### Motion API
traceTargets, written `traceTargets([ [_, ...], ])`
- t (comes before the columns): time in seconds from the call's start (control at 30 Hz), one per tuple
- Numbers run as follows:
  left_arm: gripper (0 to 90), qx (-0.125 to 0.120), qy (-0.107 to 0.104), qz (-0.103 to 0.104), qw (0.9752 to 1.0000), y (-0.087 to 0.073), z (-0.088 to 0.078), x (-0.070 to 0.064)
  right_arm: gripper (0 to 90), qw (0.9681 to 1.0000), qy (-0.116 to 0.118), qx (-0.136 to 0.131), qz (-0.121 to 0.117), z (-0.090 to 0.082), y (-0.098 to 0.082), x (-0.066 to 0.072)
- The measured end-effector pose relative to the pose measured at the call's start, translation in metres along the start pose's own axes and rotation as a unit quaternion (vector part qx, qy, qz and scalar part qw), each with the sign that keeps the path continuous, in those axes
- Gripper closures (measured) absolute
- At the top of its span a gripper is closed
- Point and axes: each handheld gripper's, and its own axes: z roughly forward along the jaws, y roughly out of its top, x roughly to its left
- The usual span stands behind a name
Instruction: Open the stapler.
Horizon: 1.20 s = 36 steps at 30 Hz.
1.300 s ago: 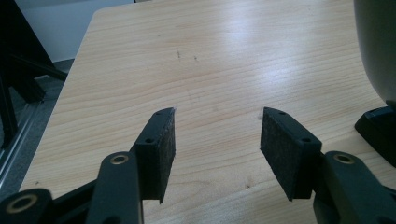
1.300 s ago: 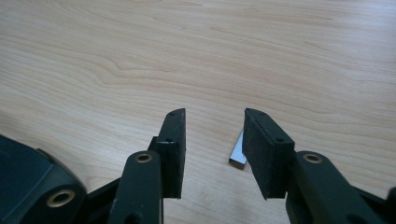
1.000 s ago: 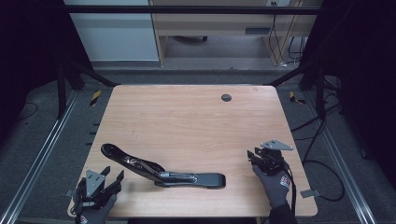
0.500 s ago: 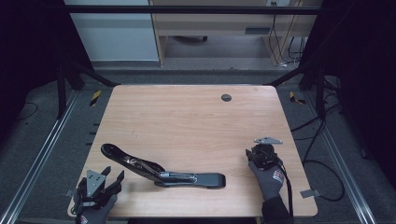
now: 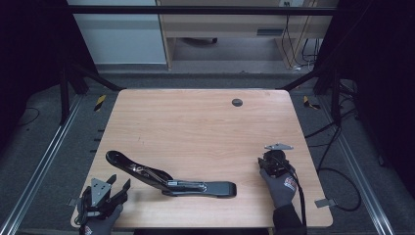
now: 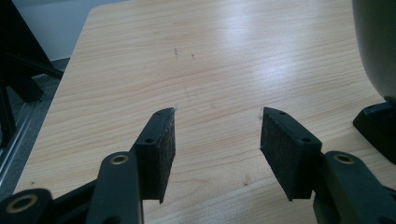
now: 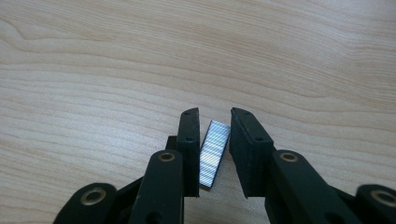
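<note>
Two hand-held grippers work a pale wooden table [image 5: 195,127] under a fixed overhead camera, and we read the scene from the left. At the near left corner, our left gripper [image 5: 117,188] rests just above the table edge, a grey three-cornered plate on its top; in the left gripper view [image 6: 217,133] its two black jaws stand wide apart with bare wood grain between the pads and nothing held. Just to its right lies a black stapler [image 5: 171,178], swung open, its long top arm angled up toward the left and its base flat on the wood pointing right; a dark corner of it shows at the right edge of the left gripper view [image 6: 376,123]. Farther right, well apart from the stapler, our right hand in a dark glove [image 5: 280,183] tips the right gripper [image 5: 266,161] down onto the tabletop near the right edge. In the right gripper view [image 7: 215,123] a short silver strip of staples [image 7: 214,151] lies on the wood between the pads, which have just been closing; the left pad sits against it or nearly so, while a thin gap remains on the other side, so the strip is not yet clamped. A small dark round grommet [image 5: 237,102] marks the far side of the table.
</note>
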Motion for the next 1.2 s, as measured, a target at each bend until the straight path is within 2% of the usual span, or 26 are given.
traceTargets([
  [0.17,44.9,0.000,0.000,0.000,1.0000,0.000,0.000,0.000,76.6,1.0000,-0.002,0.008,0.002,0.002,-0.001,0.000],
  [0.4,44.8,0.000,0.000,0.000,1.0000,0.000,0.000,0.000,78.2,0.9999,-0.002,0.009,-0.007,0.001,-0.001,-0.001],
  [0.6,44.8,0.002,0.000,0.003,1.0000,0.000,0.000,0.000,78.2,0.9985,0.033,-0.006,-0.043,-0.010,-0.004,-0.003],
  [0.63,44.8,0.002,0.000,0.003,1.0000,0.000,0.000,0.000,78.2,0.9978,0.046,-0.008,-0.046,-0.012,-0.006,-0.002],
  [0.67,44.8,0.002,0.000,0.003,1.0000,0.000,0.000,0.000,78.2,0.9974,0.055,-0.006,-0.046,-0.014,-0.007,-0.002],
  [0.73,44.8,0.003,-0.001,0.002,1.0000,0.000,0.000,0.000,78.2,0.9959,0.065,-0.002,-0.063,-0.018,-0.010,-0.001],
  [0.77,44.8,0.003,-0.001,0.002,1.0000,0.000,0.000,0.000,78.3,0.9954,0.072,0.002,-0.063,-0.019,-0.012,0.000],
  [0.8,44.8,0.003,-0.001,0.003,1.0000,0.000,0.000,-0.001,78.3,0.9948,0.071,0.001,-0.072,-0.020,-0.015,-0.001],
  [0.83,44.8,0.003,-0.001,0.003,1.0000,0.000,0.000,-0.001,78.3,0.9945,0.079,0.002,-0.069,-0.022,-0.017,0.000],
  [1.0,44.8,0.004,-0.002,0.003,1.0000,0.000,0.000,-0.001,78.3,0.9926,0.086,0.000,-0.086,-0.024,-0.027,-0.002],
  [1.2,44.7,0.005,-0.002,0.005,1.0000,0.000,0.001,-0.001,78.2,0.9927,0.084,0.006,-0.087,-0.025,-0.032,-0.004],
])
